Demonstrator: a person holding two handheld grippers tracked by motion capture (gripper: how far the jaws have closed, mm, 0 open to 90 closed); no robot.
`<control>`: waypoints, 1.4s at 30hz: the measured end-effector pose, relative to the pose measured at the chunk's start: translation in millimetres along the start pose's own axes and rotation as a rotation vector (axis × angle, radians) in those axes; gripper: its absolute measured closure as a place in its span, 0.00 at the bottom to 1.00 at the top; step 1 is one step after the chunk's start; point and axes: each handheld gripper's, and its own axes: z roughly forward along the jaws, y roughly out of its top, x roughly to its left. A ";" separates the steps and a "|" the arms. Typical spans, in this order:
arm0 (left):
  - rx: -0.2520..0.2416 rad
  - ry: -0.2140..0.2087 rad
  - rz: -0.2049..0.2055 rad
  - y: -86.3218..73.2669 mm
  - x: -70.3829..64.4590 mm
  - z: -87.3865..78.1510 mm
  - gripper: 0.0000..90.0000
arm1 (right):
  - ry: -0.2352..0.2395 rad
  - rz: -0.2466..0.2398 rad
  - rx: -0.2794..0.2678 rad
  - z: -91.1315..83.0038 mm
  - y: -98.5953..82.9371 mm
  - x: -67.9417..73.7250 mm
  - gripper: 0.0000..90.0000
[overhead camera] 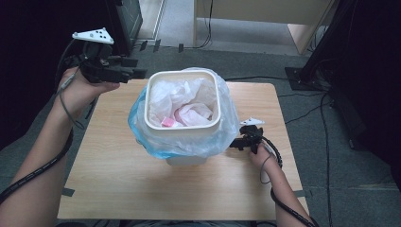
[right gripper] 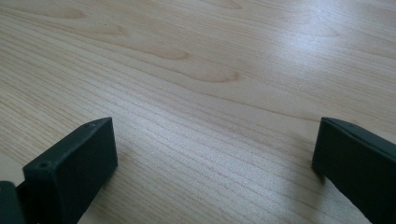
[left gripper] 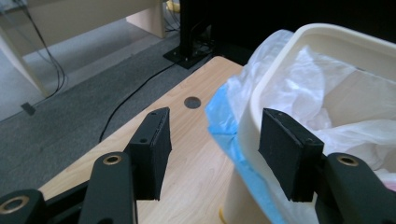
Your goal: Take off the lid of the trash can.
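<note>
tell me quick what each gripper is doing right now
Left gripper: open, holding nothing, beside the cream plastic bin lined with a blue-tinted plastic bag.
Right gripper: open, empty, over the light wooden table.

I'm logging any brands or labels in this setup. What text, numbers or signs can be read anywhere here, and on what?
None: no readable text in these views.
The cream bin and its clear-and-blue bag liner show no print.
The pink item inside the bin is too small to tell whether it bears a label.
The grey plate on the left gripper carries only dark dots, no letters.
</note>
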 end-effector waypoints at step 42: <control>0.119 -0.109 -0.037 10.7 -10.3 49.9 0.85 | 0.000 0.000 0.000 0.0 0.0 0.0 0.00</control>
